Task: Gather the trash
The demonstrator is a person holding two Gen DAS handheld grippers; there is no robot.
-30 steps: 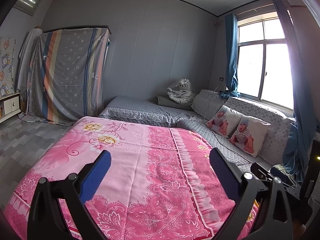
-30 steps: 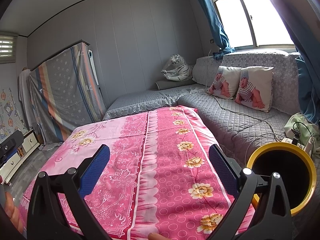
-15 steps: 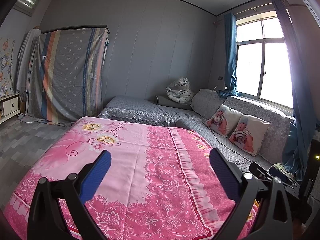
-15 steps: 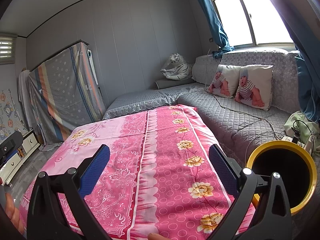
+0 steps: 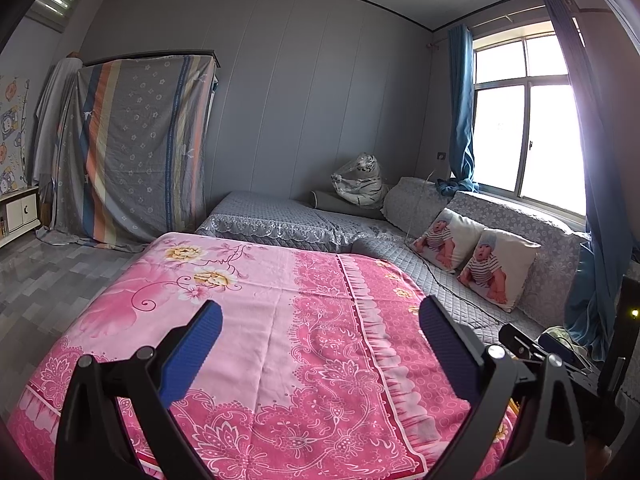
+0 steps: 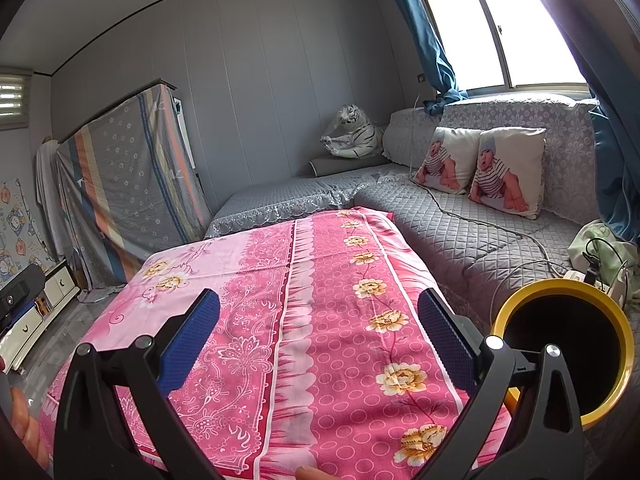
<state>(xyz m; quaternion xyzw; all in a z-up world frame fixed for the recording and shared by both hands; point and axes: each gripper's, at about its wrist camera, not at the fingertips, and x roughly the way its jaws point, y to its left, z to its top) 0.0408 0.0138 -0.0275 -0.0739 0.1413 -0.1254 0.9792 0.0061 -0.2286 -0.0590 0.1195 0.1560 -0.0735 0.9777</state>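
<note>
Holding both black blue-padded grippers, left gripper point(image 5: 320, 340) and right gripper point(image 6: 318, 338), wide and empty, you needed trash sighted before using the yellow-rimmed black bin point(image 6: 624, 344) at lower right.

Left claw point(image 5: 320, 332) and right claw point(image 6: 320, 328) gape (empty).

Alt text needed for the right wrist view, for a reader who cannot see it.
The open right gripper hangs empty above a pink floral bedsheet, with a yellow-rimmed bin at its right. Behind lie a grey quilted sofa, two baby-print cushions and a toy tiger.
</note>
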